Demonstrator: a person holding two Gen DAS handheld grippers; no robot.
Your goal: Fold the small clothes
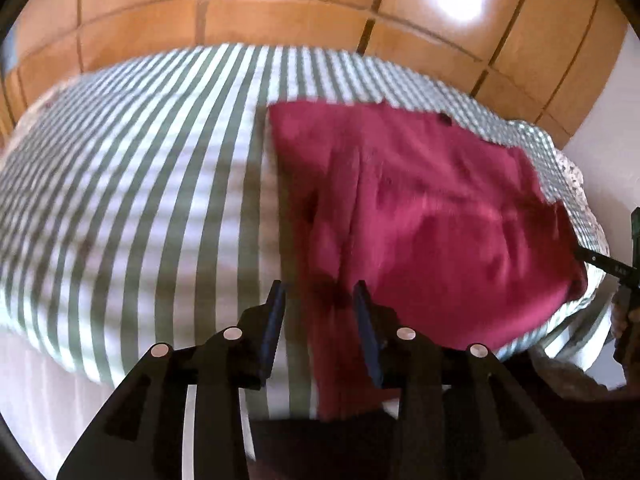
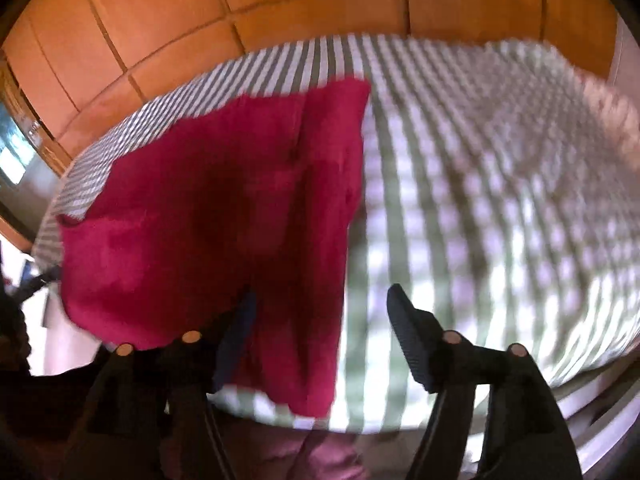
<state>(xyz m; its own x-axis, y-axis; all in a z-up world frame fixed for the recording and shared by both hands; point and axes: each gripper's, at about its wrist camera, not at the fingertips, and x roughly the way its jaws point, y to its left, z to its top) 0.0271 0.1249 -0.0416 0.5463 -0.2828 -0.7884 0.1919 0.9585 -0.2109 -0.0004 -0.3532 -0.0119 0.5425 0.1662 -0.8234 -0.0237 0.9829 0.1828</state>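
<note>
A dark red garment lies spread on a bed with a green-and-white striped cover. My left gripper hovers over the garment's near left edge, its jaws apart and nothing pinched between them. In the right wrist view the same red garment fills the left half, its near corner hanging over the bed's front edge. My right gripper stands wide open above that right edge, over the striped cover; the cloth lies below the pads, not gripped. Both views are motion-blurred.
Orange wooden wardrobe doors rise behind the bed. The other gripper and a hand show at the right edge of the left wrist view. A window is at the far left. Pinkish trousers of the person appear below.
</note>
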